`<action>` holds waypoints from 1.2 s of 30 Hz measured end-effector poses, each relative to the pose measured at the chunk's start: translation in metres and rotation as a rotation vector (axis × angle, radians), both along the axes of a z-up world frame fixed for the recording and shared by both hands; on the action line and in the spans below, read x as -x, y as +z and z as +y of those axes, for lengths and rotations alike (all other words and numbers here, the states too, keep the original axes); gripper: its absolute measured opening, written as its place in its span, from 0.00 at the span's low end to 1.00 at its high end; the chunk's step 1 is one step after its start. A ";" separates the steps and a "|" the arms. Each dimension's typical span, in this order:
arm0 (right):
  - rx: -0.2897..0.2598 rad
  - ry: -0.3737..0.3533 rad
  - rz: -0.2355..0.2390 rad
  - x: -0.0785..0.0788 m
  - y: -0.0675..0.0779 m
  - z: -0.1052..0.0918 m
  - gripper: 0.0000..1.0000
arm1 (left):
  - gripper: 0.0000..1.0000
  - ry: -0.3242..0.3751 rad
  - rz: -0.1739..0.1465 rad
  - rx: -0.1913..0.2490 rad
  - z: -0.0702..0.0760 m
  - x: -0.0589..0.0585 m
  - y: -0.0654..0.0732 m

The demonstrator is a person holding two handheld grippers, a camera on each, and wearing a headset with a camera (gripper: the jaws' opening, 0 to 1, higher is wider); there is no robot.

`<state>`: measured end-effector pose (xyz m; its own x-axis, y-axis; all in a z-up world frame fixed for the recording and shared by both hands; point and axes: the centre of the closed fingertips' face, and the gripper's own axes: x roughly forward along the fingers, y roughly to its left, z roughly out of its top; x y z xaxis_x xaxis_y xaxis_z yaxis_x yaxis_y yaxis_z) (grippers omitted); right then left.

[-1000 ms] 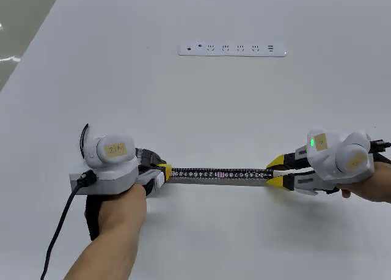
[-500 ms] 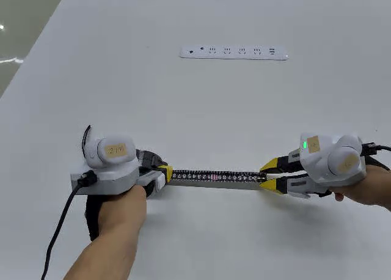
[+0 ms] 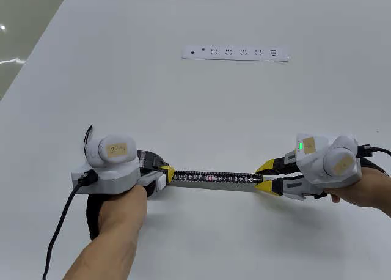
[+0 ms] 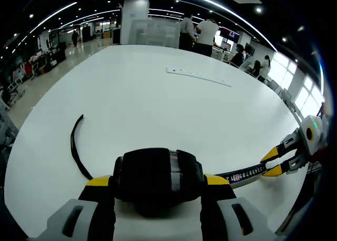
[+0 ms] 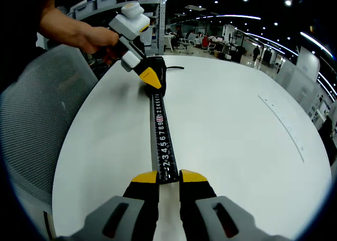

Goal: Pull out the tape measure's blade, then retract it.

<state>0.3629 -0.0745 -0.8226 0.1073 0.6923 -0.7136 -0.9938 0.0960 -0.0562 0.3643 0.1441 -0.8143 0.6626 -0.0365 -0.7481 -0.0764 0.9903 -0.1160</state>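
Your left gripper (image 3: 157,173) has its jaws clamped on the tape measure's case (image 4: 158,175), resting on the bench (image 3: 183,121). Your right gripper (image 3: 267,176) pinches the end of the blade (image 3: 214,178), which is stretched between the two grippers. A power strip (image 3: 235,52) lies well beyond, and a black strap (image 4: 75,146) curls beside the case.

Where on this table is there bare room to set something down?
Widest bare stretch: between the power strip and the pulled-out blade. Also the table in front of the blade. Crowded: the line from left hand-held gripper on the tape measure to right hand-held gripper.
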 end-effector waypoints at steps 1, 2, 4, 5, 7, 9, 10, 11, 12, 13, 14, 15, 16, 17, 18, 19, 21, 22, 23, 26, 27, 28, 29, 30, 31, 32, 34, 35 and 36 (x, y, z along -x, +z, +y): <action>0.000 -0.002 0.000 0.000 0.000 0.000 0.12 | 0.62 -0.001 0.001 0.000 0.000 0.000 0.000; -0.003 -0.003 0.001 0.000 0.000 0.001 0.12 | 0.62 -0.001 0.002 0.002 0.000 0.000 0.000; -0.004 -0.002 -0.001 -0.001 0.001 0.001 0.12 | 0.62 -0.001 0.002 0.004 0.000 0.000 0.000; -0.007 -0.003 0.000 0.000 0.001 0.002 0.12 | 0.62 -0.001 0.002 0.004 0.000 0.000 0.000; -0.008 -0.004 0.002 0.000 0.002 0.002 0.12 | 0.62 -0.001 0.003 0.004 0.000 0.000 0.000; -0.009 -0.005 0.004 0.000 0.002 0.002 0.12 | 0.62 -0.002 0.003 0.005 0.000 0.001 0.000; -0.011 -0.007 0.006 0.000 0.002 0.002 0.12 | 0.62 -0.002 0.004 0.006 0.000 0.001 0.000; -0.014 -0.009 0.009 0.001 0.002 0.003 0.12 | 0.62 -0.002 0.005 0.006 0.000 0.001 0.000; -0.015 -0.010 0.011 0.001 0.002 0.003 0.12 | 0.62 -0.003 0.005 0.007 0.000 0.001 0.000; -0.016 -0.011 0.012 0.001 0.002 0.003 0.12 | 0.62 -0.005 0.005 0.006 0.000 0.001 0.000; -0.016 -0.010 0.012 0.001 0.002 0.004 0.12 | 0.62 -0.005 0.005 0.007 0.000 0.001 0.000; -0.017 -0.009 0.012 0.002 0.002 0.005 0.12 | 0.62 -0.006 0.005 0.006 0.000 0.001 0.000; -0.017 -0.010 0.013 0.002 0.001 0.006 0.12 | 0.62 -0.007 0.005 0.005 0.000 0.001 0.000; -0.015 -0.008 0.012 0.003 0.001 0.007 0.12 | 0.62 -0.009 0.006 0.004 0.000 0.002 0.000; -0.014 -0.007 0.013 0.003 0.000 0.007 0.12 | 0.62 -0.009 0.006 0.004 0.000 0.002 0.000; -0.015 -0.006 0.014 0.003 0.000 0.008 0.12 | 0.62 -0.012 0.006 0.004 0.000 0.002 0.000; -0.018 -0.007 0.014 0.004 0.000 0.009 0.12 | 0.62 -0.013 0.007 0.005 0.000 0.002 0.000; -0.019 -0.007 0.016 0.004 0.001 0.010 0.12 | 0.62 -0.013 0.008 0.006 0.000 0.002 0.000; -0.020 -0.006 0.016 0.004 0.001 0.010 0.12 | 0.62 -0.013 0.008 0.007 0.000 0.002 0.000; -0.023 -0.008 0.019 0.004 0.001 0.013 0.12 | 0.62 -0.014 0.009 0.008 0.000 0.002 0.000; -0.027 -0.011 0.022 0.004 0.001 0.014 0.12 | 0.62 -0.014 0.009 0.008 0.000 0.002 0.000; -0.028 -0.013 0.022 0.004 0.001 0.015 0.12 | 0.62 -0.014 0.009 0.008 0.000 0.001 0.000; -0.029 -0.013 0.024 0.004 0.000 0.016 0.12 | 0.62 -0.015 0.009 0.008 0.000 0.001 0.000; -0.030 -0.012 0.026 0.005 0.000 0.017 0.12 | 0.62 -0.015 0.008 0.008 0.000 0.001 0.000; -0.030 -0.012 0.026 0.005 0.000 0.018 0.12 | 0.62 -0.016 0.008 0.008 0.000 0.001 0.000; -0.029 -0.011 0.026 0.006 0.000 0.019 0.12 | 0.62 -0.017 0.009 0.008 0.000 0.001 0.000; -0.033 -0.012 0.031 0.006 0.000 0.021 0.12 | 0.62 -0.017 0.010 0.011 0.000 0.002 0.000; -0.034 -0.014 0.033 0.006 0.000 0.022 0.12 | 0.62 -0.016 0.010 0.013 -0.001 0.002 0.000; -0.033 -0.013 0.033 0.006 0.000 0.022 0.12 | 0.62 -0.017 0.010 0.013 -0.001 0.002 0.000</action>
